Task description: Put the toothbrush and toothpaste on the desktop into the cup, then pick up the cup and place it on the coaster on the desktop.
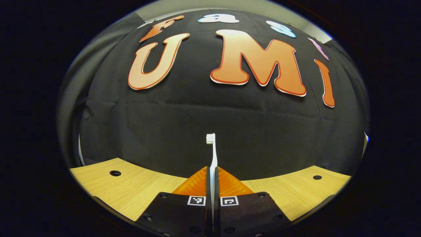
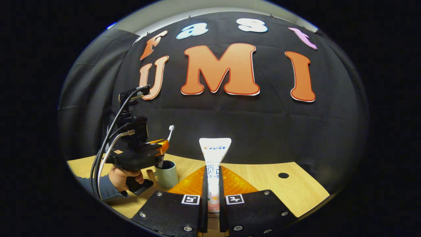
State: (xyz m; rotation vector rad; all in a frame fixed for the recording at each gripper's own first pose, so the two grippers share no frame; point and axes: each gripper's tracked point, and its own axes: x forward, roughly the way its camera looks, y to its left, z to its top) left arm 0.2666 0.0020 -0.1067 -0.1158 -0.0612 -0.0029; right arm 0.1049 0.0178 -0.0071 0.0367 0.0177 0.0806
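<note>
In the left gripper view, the left gripper [image 1: 213, 184] pinches the toothbrush [image 1: 212, 154] upright, bristles up, above the worktop [image 1: 131, 187] edge. In the right gripper view, the right gripper [image 2: 212, 184] pinches the toothpaste [image 2: 214, 158] (crimp up); the toothbrush hangs over the cup [image 2: 167, 173], near the worktop's left edge.

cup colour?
Pale grey-green cup, best seen in the right gripper view, beside the left gripper.

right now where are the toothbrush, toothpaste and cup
toothbrush [image 1: 210, 139], left gripper view, on its bristle head
toothpaste [image 2: 215, 148], right gripper view, on the tube's flat crimped end
cup [image 2: 168, 176], right gripper view, on its outer wall
</note>
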